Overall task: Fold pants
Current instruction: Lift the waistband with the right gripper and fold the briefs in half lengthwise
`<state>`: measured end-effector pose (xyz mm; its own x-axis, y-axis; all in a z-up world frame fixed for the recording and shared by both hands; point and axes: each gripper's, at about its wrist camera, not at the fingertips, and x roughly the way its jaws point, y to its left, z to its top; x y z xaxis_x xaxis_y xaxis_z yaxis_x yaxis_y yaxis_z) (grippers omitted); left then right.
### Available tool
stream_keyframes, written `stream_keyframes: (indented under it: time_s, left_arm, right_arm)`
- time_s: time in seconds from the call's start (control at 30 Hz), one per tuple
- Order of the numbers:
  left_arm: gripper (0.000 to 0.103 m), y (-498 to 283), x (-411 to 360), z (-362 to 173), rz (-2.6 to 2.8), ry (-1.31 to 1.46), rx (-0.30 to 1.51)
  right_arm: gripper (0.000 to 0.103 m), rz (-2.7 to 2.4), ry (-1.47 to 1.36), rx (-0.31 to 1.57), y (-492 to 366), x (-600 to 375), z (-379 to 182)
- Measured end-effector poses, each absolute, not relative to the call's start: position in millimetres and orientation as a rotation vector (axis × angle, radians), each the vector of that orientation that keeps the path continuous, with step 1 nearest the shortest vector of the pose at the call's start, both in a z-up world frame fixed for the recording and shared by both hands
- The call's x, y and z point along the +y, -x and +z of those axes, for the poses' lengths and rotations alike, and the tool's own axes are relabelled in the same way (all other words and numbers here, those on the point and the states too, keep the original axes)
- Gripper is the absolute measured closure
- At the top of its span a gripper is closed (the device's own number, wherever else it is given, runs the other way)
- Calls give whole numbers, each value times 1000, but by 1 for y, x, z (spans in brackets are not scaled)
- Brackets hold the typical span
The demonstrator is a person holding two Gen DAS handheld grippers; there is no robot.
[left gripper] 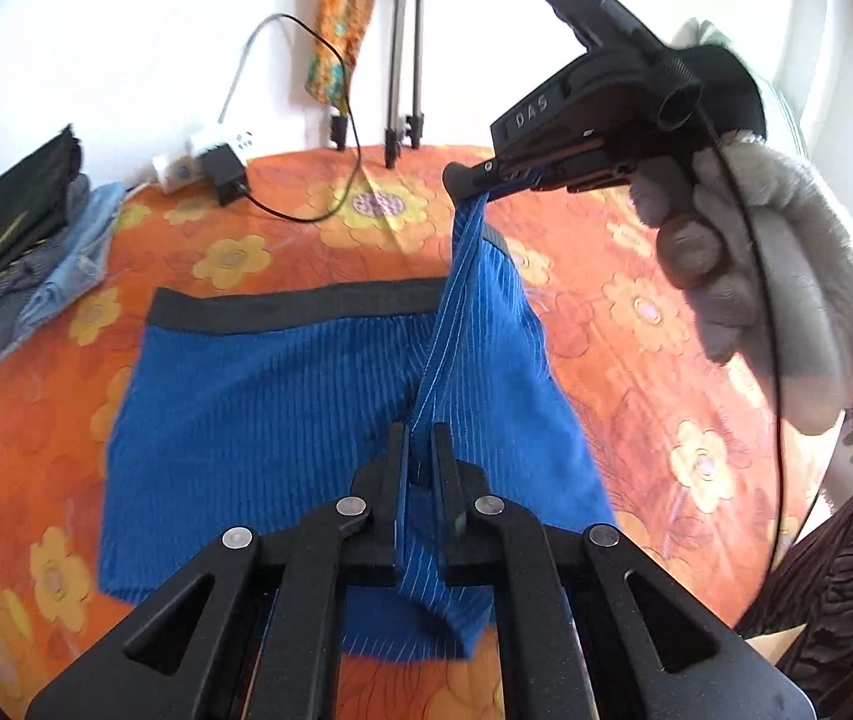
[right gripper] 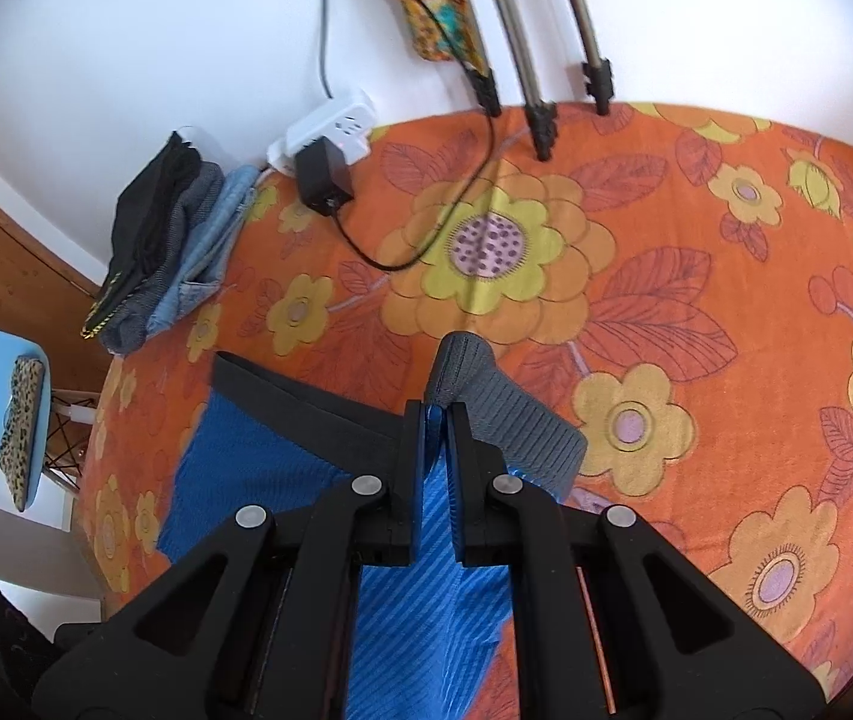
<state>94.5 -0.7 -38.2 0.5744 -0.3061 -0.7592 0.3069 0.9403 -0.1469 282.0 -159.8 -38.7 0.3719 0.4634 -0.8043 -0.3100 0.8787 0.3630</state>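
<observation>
Bright, even daylight in both views, no hard shadows on the orange floral cloth (right gripper: 696,252). Washed-out white wall (left gripper: 126,48) near overexposure, stronger toward the upper right of the left wrist view. Heavy fisheye bending: straight tripod legs (right gripper: 516,30) curved, dark vignette ring at every corner. Sharp in the middle, on the blue fabric (left gripper: 258,408) with its ribs crisp; softer toward the rim. Slight motion blur on the gloved hand (left gripper: 786,276) and at the fabric's lower left edge. Faint sheen on the rivets of the left gripper (left gripper: 420,438) and right gripper (right gripper: 437,414); soft shade beneath the lifted fabric.
</observation>
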Motion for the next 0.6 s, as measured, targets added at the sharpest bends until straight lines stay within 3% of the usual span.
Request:
stream_keyframes:
  time_s: [0.27,0.6]
  left_arm:
    - [98,-70,36,-16,-327,26,869]
    - [98,-62,84,-38,-263,21,913]
  right_arm:
    - [96,553,-107,1062,-268,-109,-18]
    - [96,593,8,1076,-263,-17,-26]
